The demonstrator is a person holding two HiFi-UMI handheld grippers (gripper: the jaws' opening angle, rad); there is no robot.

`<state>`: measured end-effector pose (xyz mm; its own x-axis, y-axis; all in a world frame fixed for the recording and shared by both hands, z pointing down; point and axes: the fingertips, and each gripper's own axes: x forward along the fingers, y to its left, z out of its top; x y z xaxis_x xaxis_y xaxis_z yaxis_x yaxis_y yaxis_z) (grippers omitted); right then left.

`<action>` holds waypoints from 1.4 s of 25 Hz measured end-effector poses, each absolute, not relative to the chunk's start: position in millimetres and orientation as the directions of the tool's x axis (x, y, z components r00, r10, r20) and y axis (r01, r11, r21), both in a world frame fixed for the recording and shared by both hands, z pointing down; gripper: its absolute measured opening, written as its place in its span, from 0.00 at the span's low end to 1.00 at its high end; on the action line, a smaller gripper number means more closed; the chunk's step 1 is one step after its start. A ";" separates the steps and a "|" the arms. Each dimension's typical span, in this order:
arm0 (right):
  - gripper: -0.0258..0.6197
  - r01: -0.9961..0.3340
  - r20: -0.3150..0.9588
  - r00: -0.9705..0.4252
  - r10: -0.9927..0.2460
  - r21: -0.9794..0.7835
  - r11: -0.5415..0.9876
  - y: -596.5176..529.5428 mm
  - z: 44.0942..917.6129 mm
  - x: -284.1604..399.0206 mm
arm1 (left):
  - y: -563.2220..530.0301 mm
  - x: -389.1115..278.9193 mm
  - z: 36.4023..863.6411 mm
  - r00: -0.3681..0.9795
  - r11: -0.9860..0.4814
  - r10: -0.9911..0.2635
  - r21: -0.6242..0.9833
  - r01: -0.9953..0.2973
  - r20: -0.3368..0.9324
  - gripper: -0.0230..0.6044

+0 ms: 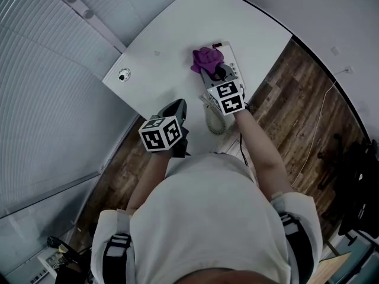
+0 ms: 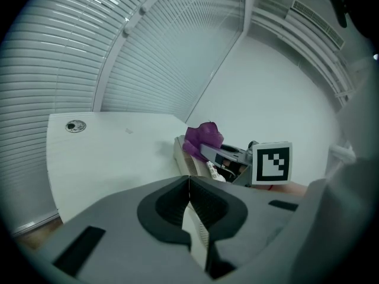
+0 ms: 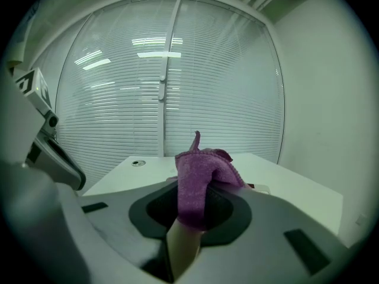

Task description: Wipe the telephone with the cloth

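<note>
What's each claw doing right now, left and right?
Left claw: shut, holding nothing, off the telephone.
Right claw: shut on the purple cloth, over the telephone.

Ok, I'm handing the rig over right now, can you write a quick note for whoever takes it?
Left gripper: shut, empty, near the white table's front edge, off the telephone.
Right gripper: shut on the purple cloth, at the telephone's far end.
Telephone: at the table's right edge.
Done: cloth in grip and at the phone; how much is wiped cannot be told.
Left: wipe along the telephone.
</note>
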<state>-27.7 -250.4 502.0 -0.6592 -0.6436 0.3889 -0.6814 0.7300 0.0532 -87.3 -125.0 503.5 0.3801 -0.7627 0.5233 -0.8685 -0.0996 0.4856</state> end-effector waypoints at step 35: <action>0.17 -0.720 0.423 -0.665 -0.615 -0.144 0.679 -165.2 537.9 7.8 | -139.3 -69.4 505.0 0.441 -0.166 -0.734 0.492 -0.854 0.517 0.07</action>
<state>7.8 -165.2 537.9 -0.6653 -0.6153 0.4228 -0.7198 0.6790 -0.1444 -69.4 -139.3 505.0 0.4410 -0.7336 0.5171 -0.8543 -0.1664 0.4925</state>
